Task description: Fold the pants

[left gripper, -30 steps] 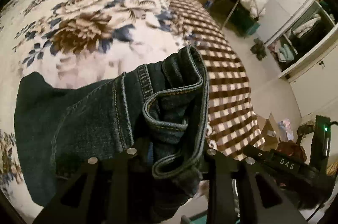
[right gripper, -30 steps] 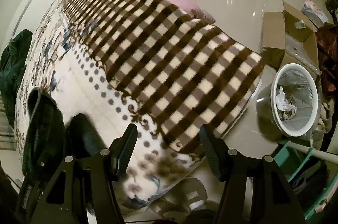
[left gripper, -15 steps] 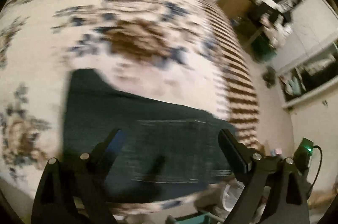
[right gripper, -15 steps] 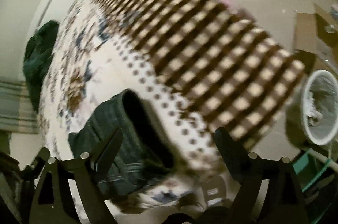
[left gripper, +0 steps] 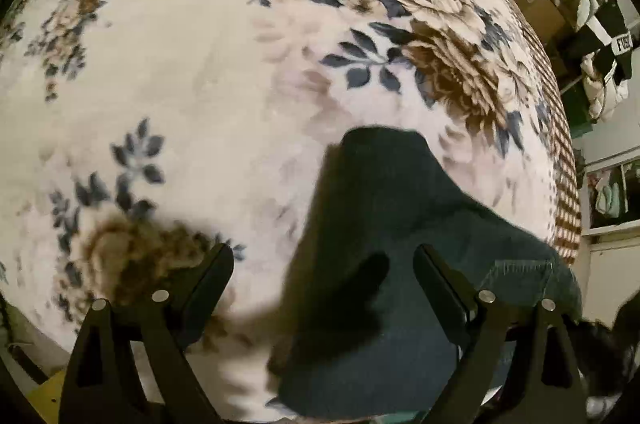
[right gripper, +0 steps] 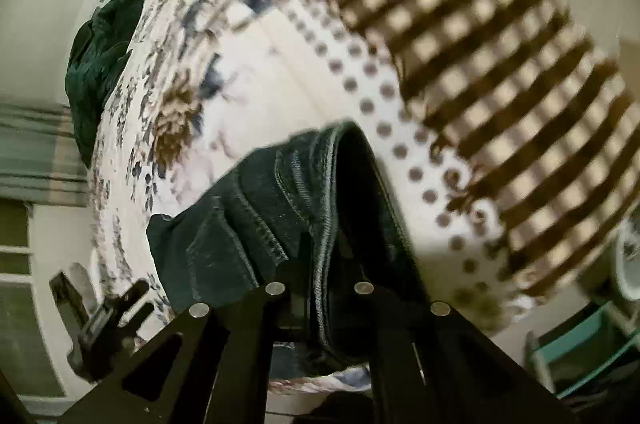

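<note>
The only writing to be made out is on a black-and-white garment (left gripper: 608,36) hanging at the far right of the left wrist view, where a white patch carries dark letters that look like "FUS"; the rest of the word is cut off.

The left gripper (left gripper: 324,272) points steeply down at the bed (left gripper: 180,72), which is covered by a cream blanket printed with brown flowers and blue-grey leaves. Its fingers (left gripper: 208,276) stand wide apart and press on nothing. The dark denim pants (left gripper: 400,224) lie flat on the blanket beneath it, reaching from between the fingers out under the right-hand one toward the bed's edge.

The right gripper (right gripper: 320,276) also tilts downward, over the bed's near edge. Its fingers are closed on the pants (right gripper: 256,208), pinching a stitched seam edge that stands up between them, with the rest of the denim bunched to the left on the floral blanket. Beyond lie a dotted border and a brown-and-cream checked blanket (right gripper: 480,64), blurred. A dark green bundle (right gripper: 100,56) sits at the bed's far side.
</note>
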`<state>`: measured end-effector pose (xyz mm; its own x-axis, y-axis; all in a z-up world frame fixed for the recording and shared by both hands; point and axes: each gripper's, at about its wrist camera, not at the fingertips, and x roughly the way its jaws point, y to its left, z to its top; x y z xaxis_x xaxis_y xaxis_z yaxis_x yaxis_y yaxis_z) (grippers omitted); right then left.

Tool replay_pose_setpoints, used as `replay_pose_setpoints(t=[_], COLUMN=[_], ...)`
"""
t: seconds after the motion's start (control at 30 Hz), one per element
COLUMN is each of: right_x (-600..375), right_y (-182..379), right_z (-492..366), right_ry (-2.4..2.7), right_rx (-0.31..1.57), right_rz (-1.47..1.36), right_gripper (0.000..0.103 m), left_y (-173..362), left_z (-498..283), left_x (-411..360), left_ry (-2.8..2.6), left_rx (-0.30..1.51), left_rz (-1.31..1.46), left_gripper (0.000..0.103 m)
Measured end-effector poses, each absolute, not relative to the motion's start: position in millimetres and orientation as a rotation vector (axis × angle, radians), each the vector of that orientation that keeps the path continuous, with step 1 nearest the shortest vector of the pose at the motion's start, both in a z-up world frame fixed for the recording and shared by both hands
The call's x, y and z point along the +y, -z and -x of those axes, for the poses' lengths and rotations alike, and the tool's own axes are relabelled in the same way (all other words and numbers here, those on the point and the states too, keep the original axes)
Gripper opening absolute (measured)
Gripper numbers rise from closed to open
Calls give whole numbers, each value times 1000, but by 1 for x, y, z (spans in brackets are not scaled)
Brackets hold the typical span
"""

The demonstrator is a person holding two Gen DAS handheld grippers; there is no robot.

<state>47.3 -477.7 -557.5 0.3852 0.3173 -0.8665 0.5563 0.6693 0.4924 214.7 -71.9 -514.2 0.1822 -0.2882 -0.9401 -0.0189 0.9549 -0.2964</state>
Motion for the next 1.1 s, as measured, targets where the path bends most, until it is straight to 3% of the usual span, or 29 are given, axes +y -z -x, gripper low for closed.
replay_pose_setpoints(t=[0.13,0.4,0.5,0.53,0.63,0.67,1.0,1.07,1.1], right_x=[-492,-508,-517,-521,-528,-529,-511,-509,-507], right_y=[542,609,613,608,593,592,637,626,616], right_z=[-41,-36,-32,-25,0,8,30,32,30], right_ry=[227,321,300,292,280,271,345,330,334], right_rx=[1223,1364,1345,1324,1254,1249,1310,1238,1233], right_rz=[-838,-888,-997,-1037,-1129,-1159,-1356,-1284,-1244], right_gripper=[5,8,23,37,56,57,57,22,20], left_y=[526,570,557,552,536,533,548,549,548], left_z=[-238,-272,-267,-264,-244,-236,-171,-168,-167], left_x=[-83,-95,-94,-92,-84,-82,-87,-88,-87], left_ry=[228,237,259,265,273,271,278,284,287], left_rx=[1409,1488,1475,1469,1459,1461,1539,1534,1536], left_rz=[322,336,301,299,308,304,262,252,247], left_gripper=[92,93,93,93,93,93,93,93,93])
